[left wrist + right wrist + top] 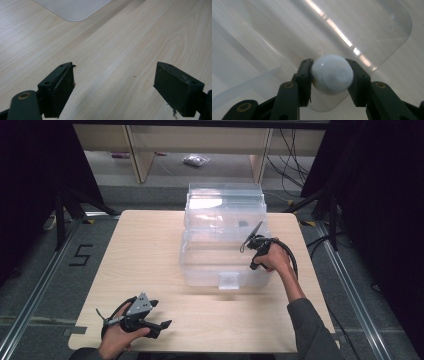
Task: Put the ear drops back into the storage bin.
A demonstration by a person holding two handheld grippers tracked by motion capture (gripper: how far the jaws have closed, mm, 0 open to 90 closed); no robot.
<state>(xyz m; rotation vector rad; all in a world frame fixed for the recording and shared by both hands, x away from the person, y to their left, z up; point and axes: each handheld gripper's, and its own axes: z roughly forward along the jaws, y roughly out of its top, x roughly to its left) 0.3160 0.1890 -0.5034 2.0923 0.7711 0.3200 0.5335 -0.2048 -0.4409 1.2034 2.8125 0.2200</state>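
Note:
A clear plastic storage box (210, 265) stands on the middle of the wooden table (145, 255) with its lid (225, 200) tipped up at the back. My right gripper (250, 251) reaches into the box from its right side. In the right gripper view that gripper (332, 75) is shut on a white ball (331, 72), both pads pressed to its sides, above the box's clear floor (362, 30). My left gripper (161, 314) rests near the table's front left edge. It (113, 87) stands open with bare wood between its jaws.
A pale rounded corner (72, 10) lies beyond the left jaws. Dark curtains and stands flank the table. The floor at the left carries a "5" marking (80, 255). Cables (290, 160) and a small bag (196, 160) lie on the floor behind the box.

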